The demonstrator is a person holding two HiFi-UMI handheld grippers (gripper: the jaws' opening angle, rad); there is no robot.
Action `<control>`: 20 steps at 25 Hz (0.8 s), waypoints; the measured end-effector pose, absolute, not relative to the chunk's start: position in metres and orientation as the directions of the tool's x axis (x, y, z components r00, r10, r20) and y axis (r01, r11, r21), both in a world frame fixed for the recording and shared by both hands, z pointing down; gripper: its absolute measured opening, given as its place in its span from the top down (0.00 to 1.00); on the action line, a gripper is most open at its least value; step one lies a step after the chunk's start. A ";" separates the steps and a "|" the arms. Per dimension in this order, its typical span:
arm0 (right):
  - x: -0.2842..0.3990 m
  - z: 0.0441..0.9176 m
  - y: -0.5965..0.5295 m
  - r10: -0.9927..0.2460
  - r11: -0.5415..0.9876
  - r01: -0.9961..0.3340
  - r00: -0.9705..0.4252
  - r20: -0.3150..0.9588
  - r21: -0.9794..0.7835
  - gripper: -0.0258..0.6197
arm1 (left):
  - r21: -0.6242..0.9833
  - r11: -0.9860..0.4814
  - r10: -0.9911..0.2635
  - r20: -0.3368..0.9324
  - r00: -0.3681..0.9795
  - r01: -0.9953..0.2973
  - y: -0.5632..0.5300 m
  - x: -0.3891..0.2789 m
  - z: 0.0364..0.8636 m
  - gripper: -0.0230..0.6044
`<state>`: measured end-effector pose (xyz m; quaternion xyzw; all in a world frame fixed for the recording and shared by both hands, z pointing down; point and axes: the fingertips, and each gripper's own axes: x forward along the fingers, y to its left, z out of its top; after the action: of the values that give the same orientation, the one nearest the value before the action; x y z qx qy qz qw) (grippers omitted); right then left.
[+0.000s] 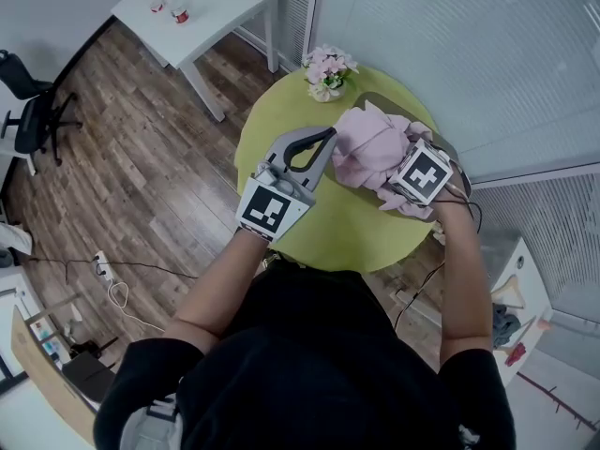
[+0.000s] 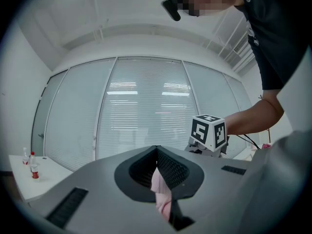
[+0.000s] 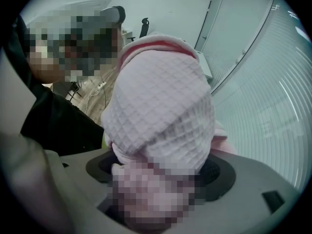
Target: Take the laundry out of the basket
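Pink waffle-knit cloth (image 1: 367, 146) hangs over the grey basket (image 1: 395, 100) at the round green table's (image 1: 328, 237) far-right edge. It runs sideways from the left claw (image 2: 158, 182), which pinches a thin edge, to the right claw (image 3: 163, 172), clamped on a fat bunch (so lift straight up, probably).

The laundry (image 1: 370, 148) is showing pale pink, and close up its weave is forming a small waffle grid with a darker pink stripe along one edge. The left hand-held gripper (image 1: 323, 143) and the right hand-held gripper (image 1: 405, 184) are both looking plain grey, each bearing black-and-white square markings. The round surface (image 1: 352, 228) under them is glowing yellow-green. The flowers (image 1: 328, 68) at its edge are blooming pink and white. The floor (image 1: 141, 176) is running in brown wood planks, the side table (image 1: 216, 3) is sitting white, and the person's top (image 1: 309, 364) is reading black.
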<state>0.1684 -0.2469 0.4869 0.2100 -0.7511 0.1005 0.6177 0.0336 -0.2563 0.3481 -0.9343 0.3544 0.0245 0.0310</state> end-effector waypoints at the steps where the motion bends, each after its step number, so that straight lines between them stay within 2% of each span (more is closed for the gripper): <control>1: 0.167 0.483 -0.243 -0.192 0.891 -0.440 -0.143 0.971 0.112 0.28 | -0.042 -0.748 -0.659 -0.073 0.748 -0.663 -0.254 0.031 0.346 0.95; 12: 0.135 0.448 -0.201 -0.205 0.888 -0.439 -0.112 0.972 0.137 0.28 | -0.055 -0.758 -0.642 -0.108 0.759 -0.650 -0.229 -0.003 0.331 0.95; 20: 0.098 0.472 -0.160 -0.164 0.889 -0.448 -0.114 0.980 0.097 0.28 | -0.030 -0.764 -0.638 -0.109 0.762 -0.644 -0.212 -0.028 0.344 0.95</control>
<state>0.0980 -0.1604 0.4715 0.2076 -0.7379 0.1122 0.6323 -0.0279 -0.2123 0.3437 -0.9380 0.3419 0.0461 0.0326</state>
